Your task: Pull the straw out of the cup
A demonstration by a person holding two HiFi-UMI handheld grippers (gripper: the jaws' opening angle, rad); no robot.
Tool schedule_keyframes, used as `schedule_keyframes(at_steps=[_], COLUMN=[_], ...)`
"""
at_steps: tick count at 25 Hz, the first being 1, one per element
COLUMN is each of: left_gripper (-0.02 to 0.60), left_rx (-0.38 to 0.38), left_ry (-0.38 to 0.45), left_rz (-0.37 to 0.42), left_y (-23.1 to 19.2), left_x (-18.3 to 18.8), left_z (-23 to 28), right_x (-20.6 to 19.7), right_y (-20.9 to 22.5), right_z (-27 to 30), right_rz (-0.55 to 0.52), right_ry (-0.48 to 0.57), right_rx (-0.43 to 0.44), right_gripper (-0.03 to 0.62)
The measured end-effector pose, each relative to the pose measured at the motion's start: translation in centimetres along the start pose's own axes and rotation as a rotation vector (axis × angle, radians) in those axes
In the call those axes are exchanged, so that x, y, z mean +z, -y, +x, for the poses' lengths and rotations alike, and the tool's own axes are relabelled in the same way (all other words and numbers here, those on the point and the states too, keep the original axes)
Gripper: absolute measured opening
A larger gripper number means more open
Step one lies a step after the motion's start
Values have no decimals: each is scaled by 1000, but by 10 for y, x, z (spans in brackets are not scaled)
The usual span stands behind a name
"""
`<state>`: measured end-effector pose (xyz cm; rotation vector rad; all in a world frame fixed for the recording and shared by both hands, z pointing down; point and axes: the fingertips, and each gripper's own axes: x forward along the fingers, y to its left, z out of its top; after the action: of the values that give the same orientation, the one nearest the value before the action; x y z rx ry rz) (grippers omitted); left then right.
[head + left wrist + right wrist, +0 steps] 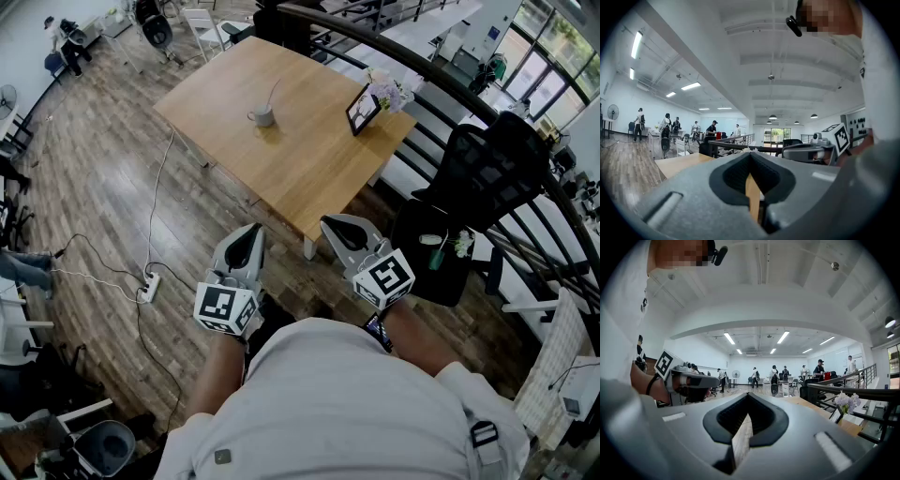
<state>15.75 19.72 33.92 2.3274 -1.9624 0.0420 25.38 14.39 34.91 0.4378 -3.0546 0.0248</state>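
Observation:
A grey cup [263, 115] with a thin straw [274, 94] leaning up to the right stands near the middle of a wooden table [309, 169], far ahead in the head view. My left gripper [252, 231] and right gripper [331, 223] are held side by side close to my body, well short of the table's near corner. Both point level, their jaws shut with nothing between them. The left gripper [750, 155] sees the table top and the right gripper [806, 151] beside it. The right gripper [749, 397] likewise shows shut jaws. The cup is hidden in both gripper views.
A framed tablet [362, 109] and a bunch of flowers [392, 92] stand at the table's right edge. A black railing [422, 75] runs behind it, and a black office chair [487, 169] stands on the right. A power strip [148, 286] with cables lies on the floor at left.

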Motion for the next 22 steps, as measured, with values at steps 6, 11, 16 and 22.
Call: schedule_keyframes(at_steps=[6,11,16,22], left_gripper=[5,5,5,5], left_rx=[-4,-9,-27,-63], left_ry=[3,9,11,10], left_rz=[-3,-7,-5,11], left_y=[-17,-42,-79,-141], left_x=[2,4,4,11], left_z=[2,2,-1,-6], right_x=[2,4,6,16], right_y=[1,-3,-10,-20], right_z=[17,43,86,153], right_rz=[3,5,6,4], right_ry=[2,3,0,13], right_rx=[-5,17,18,-10], right_gripper=[9,9,9,9])
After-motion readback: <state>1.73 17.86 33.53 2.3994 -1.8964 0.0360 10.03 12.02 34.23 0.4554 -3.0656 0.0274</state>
